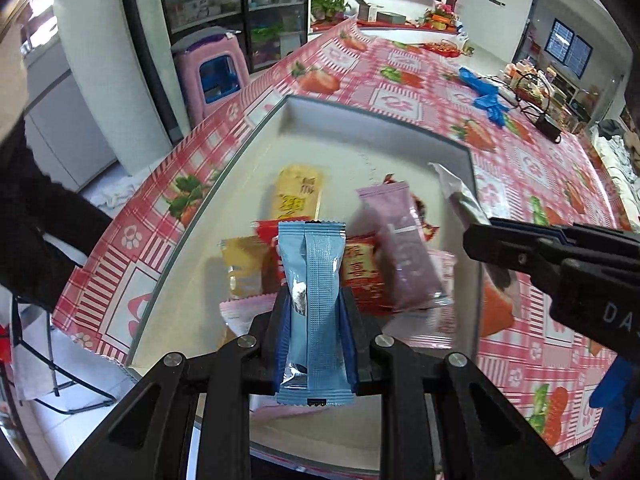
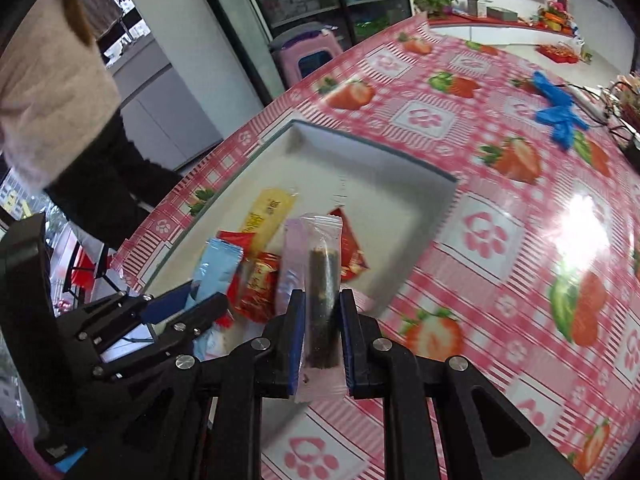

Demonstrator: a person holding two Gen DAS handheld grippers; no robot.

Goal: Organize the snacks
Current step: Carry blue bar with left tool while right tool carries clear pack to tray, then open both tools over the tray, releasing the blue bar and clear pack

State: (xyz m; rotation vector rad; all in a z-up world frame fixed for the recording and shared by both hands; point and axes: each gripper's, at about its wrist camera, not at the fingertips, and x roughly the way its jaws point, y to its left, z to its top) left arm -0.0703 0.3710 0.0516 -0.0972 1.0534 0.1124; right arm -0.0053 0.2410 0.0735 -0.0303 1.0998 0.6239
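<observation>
My left gripper (image 1: 314,312) is shut on a light blue snack packet (image 1: 314,280), held upright over the white box (image 1: 352,120). In the box lie a yellow packet (image 1: 298,196), a gold packet (image 1: 244,268), a red packet (image 1: 360,276) and a lilac packet (image 1: 404,248). My right gripper (image 2: 320,320) is shut on a clear packet with a dark bar (image 2: 322,292), held over the box's near right edge. It shows at the right of the left wrist view (image 1: 476,236). The left gripper (image 2: 196,300) with the blue packet (image 2: 216,268) shows in the right wrist view.
The box sits on a table with a pink strawberry cloth (image 2: 500,248). Blue gloves (image 1: 486,96) and a black power adapter with cables (image 1: 548,124) lie at the far right. A pink stool (image 1: 212,68) stands past the table's left edge. A person (image 2: 48,92) stands at left.
</observation>
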